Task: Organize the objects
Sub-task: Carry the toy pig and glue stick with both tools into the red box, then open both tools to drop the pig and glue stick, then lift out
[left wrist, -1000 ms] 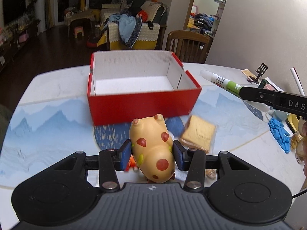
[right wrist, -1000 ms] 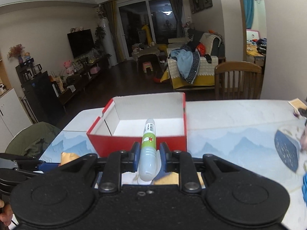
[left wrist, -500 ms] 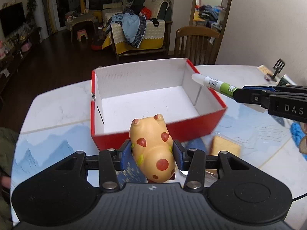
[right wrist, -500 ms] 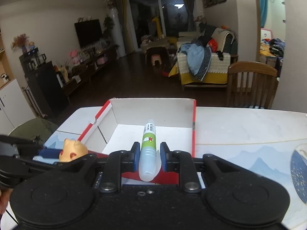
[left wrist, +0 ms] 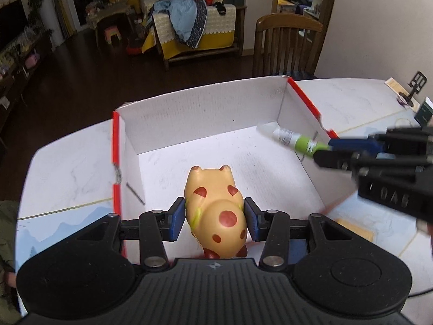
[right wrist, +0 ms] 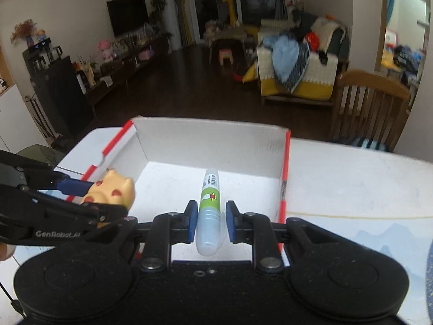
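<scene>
Our left gripper (left wrist: 215, 222) clamps a spotted yellow pig toy (left wrist: 216, 211) over the near part of the red box (left wrist: 200, 113). Our right gripper (right wrist: 209, 220) pinches a green-labelled glue tube (right wrist: 209, 205), pointing toward the box's far white wall; wooden chair (left wrist: 288, 40) beyond.

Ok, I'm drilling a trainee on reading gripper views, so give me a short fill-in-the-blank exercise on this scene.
1. The left gripper is shut on a yellow toy with ____ spots.
2. The right gripper is shut on a glue tube whose label is ____.
3. Both things hang over a box that is red outside and ____ inside.
4. Behind the table stands a ____ chair.

Missing words: red; green; white; wooden
</scene>
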A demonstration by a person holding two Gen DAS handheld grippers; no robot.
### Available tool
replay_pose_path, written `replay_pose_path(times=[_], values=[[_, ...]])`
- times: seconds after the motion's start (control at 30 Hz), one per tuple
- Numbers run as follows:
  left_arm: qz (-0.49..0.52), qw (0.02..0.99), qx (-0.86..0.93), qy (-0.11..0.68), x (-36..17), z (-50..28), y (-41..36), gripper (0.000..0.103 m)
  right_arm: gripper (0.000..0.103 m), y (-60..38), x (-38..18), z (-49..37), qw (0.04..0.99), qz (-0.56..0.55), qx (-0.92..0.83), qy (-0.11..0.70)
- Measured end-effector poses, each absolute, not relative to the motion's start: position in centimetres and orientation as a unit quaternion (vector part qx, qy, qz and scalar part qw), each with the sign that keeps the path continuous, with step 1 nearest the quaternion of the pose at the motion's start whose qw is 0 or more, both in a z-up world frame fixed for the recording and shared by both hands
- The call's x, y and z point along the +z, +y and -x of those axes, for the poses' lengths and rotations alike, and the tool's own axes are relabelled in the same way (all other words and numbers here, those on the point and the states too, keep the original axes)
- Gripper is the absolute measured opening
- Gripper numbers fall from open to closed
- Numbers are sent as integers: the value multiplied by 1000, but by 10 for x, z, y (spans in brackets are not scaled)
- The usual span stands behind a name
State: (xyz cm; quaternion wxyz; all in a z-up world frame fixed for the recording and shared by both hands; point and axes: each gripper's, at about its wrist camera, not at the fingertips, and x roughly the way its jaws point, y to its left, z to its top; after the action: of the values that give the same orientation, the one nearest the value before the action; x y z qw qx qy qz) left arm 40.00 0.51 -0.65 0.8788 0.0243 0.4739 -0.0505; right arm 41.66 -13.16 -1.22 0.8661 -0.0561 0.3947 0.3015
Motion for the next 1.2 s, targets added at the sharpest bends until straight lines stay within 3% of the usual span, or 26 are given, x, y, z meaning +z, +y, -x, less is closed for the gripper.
replay_pose_path(times=[0.6,1.07,1.2], values=[[-34,832,-24,554,-80,-467,1,45,22,-88,-72,-453,803,133,302,496],[-12,809,-11,587,-99,-476,9,47,22,-79,-83,-460,779,163,323,513],[-10,815,-8,580,-95,-474,10,54,25,-84,-77,-460,779,150,332,510]])
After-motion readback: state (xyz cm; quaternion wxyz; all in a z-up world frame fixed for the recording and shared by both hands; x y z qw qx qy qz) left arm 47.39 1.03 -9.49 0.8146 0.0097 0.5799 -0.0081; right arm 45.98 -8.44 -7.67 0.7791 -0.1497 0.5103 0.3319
